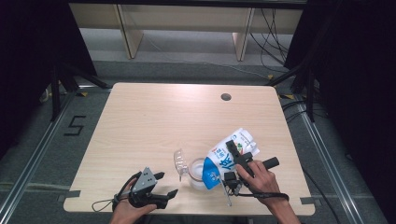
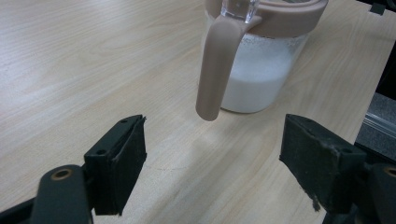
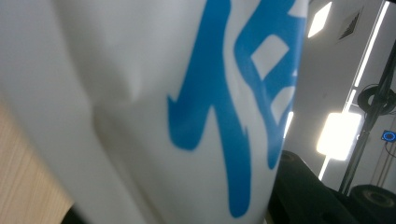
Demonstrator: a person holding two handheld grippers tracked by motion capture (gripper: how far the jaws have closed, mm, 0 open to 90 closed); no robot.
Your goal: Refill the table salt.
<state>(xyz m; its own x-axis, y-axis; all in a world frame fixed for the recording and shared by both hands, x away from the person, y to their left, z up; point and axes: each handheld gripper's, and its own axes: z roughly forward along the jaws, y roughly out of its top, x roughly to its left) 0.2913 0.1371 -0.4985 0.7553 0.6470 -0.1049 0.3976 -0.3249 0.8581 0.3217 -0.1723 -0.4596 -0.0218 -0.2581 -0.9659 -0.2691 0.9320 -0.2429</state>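
A white milk pouch with blue lettering (image 1: 223, 161) hangs tilted, its lower corner over a clear jug (image 1: 198, 174). My right gripper (image 1: 236, 153) is shut on the pouch, which spreads across the right gripper view (image 3: 154, 93) beside one of the black fingers (image 3: 308, 196). The jug (image 2: 259, 79) holds white liquid and has a tan rim and handle (image 2: 217, 65). Its clear lid (image 1: 179, 162) stands flipped up at the left. My left gripper (image 1: 167, 184) rests near the table's front edge, left of the jug, open with nothing between its jaws (image 2: 215, 156).
The light wooden table (image 1: 154, 121) has a round cable hole (image 1: 226, 97) near its far edge. Dark curtains and stand legs flank both sides. Wooden furniture legs stand on the grey floor beyond.
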